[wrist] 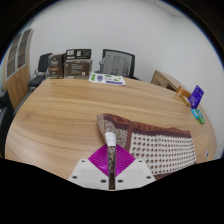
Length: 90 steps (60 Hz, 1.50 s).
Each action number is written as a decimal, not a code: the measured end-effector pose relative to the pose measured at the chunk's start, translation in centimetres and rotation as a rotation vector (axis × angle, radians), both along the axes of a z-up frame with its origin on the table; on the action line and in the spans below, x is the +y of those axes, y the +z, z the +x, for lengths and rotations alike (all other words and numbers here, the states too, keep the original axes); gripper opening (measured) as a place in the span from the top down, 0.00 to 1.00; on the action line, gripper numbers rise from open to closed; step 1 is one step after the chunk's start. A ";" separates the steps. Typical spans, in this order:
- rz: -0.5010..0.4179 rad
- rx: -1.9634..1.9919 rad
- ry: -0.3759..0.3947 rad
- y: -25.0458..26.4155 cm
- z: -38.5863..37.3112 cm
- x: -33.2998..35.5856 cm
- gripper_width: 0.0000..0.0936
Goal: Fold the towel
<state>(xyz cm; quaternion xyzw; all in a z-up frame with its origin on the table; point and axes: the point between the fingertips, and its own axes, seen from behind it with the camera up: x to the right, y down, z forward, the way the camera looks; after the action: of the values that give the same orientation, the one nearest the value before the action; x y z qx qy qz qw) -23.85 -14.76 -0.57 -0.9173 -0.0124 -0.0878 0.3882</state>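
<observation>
A brown and white patterned towel (160,146) lies bunched on the wooden table (70,115), ahead of the fingers and to their right. My gripper (111,160) is shut on the towel's near edge: a strip of cloth is pinched between the two magenta pads (99,158), and a white corner or tag of the towel (107,130) stands up just beyond the fingertips. The held edge is lifted a little above the table.
The round table's far side holds a stack of papers (108,78). A purple box (196,96) and a teal item (198,114) lie by the right edge. Black office chairs (116,62) and a dark box (77,63) stand behind the table.
</observation>
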 end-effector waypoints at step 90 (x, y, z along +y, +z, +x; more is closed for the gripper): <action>0.139 0.130 -0.051 18.8 10.5 -16.2 0.09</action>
<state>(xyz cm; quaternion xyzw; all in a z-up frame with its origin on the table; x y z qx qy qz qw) -13.32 -30.97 18.27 -0.8920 0.0424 -0.0384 0.4484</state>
